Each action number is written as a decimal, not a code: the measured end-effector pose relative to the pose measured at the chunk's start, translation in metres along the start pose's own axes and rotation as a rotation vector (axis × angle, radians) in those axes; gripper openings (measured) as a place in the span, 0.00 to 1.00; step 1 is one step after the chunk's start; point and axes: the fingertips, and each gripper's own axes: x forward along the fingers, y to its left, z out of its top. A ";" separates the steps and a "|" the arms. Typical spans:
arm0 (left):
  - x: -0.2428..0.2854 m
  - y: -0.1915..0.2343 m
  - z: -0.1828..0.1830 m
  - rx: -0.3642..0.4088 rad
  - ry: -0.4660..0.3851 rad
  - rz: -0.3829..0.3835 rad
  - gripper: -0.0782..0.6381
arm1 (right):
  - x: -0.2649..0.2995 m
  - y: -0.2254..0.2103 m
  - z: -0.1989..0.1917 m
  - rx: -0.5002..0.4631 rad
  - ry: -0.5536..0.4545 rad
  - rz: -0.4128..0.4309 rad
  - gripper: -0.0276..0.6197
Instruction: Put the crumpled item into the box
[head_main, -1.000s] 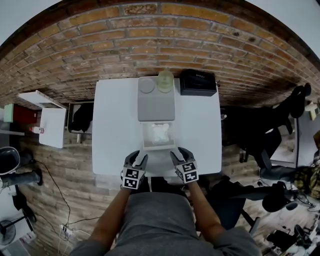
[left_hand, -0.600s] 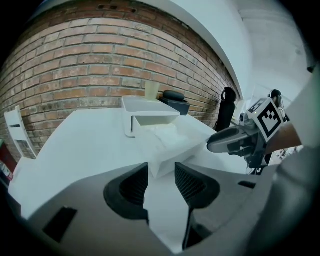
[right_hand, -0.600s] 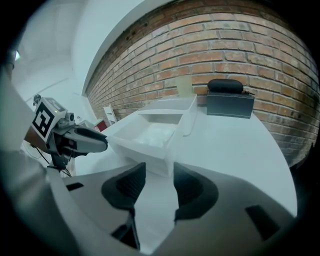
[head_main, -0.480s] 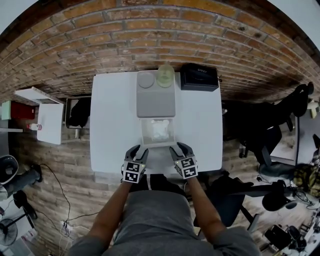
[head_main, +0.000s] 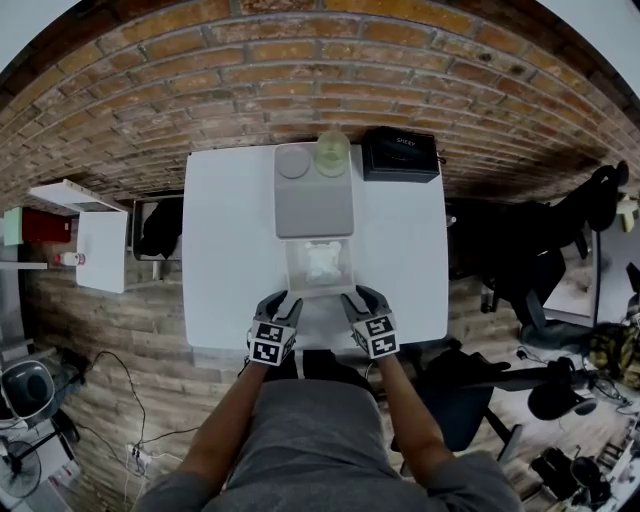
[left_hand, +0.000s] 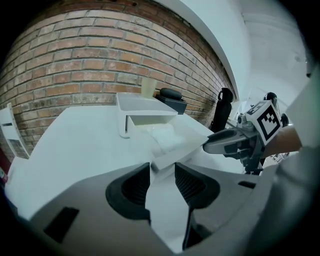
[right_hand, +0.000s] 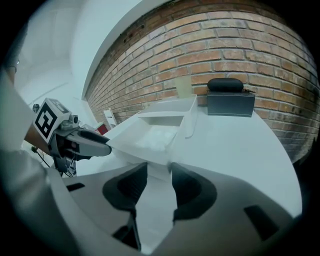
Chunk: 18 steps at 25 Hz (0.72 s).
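**Q:** Where is the crumpled item?

**A:** The crumpled item (head_main: 320, 262), a white wad, lies inside the box (head_main: 318, 292), a shallow open white box at the centre of the head view. It sits on the box floor, a little toward the far wall.

**Q:** And the grippers?

**A:** Both are at the box's near edge, just below centre. The left gripper (head_main: 283, 303) is at the near left corner and the right gripper (head_main: 360, 297) at the near right corner. In the left gripper view the jaws stand apart with the box's corner edge between them. The right gripper view shows the same at its corner: its jaws have just been closing, with the thin white edge between them and a gap showing. Each gripper points slantwise down and carries a black-and-white marker cube. The person's forearms run from them to the bottom of the frame.

**Q:** What surrounds the box?

**A:** It rests on a white table (head_main: 225, 250). Just behind it, toward the top, lies a grey tray (head_main: 313, 210) holding a round grey disc (head_main: 292, 162) and a pale green cup (head_main: 332, 158) side by side at its far end. A black case (head_main: 399, 160) sits at the table's upper right corner. A brick wall (head_main: 300, 70) arcs across the top. A white shelf unit (head_main: 105, 250) stands at the left, and dark office chairs (head_main: 520, 270) at the right.
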 end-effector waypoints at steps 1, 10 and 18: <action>0.000 0.001 0.001 0.000 0.007 0.001 0.33 | 0.000 0.001 0.001 0.003 -0.003 -0.002 0.29; -0.004 0.008 0.013 -0.046 0.001 0.011 0.32 | 0.004 0.005 0.004 0.031 0.007 0.007 0.27; 0.001 0.009 0.018 -0.064 0.004 0.005 0.32 | 0.007 -0.001 0.012 0.052 0.003 -0.010 0.27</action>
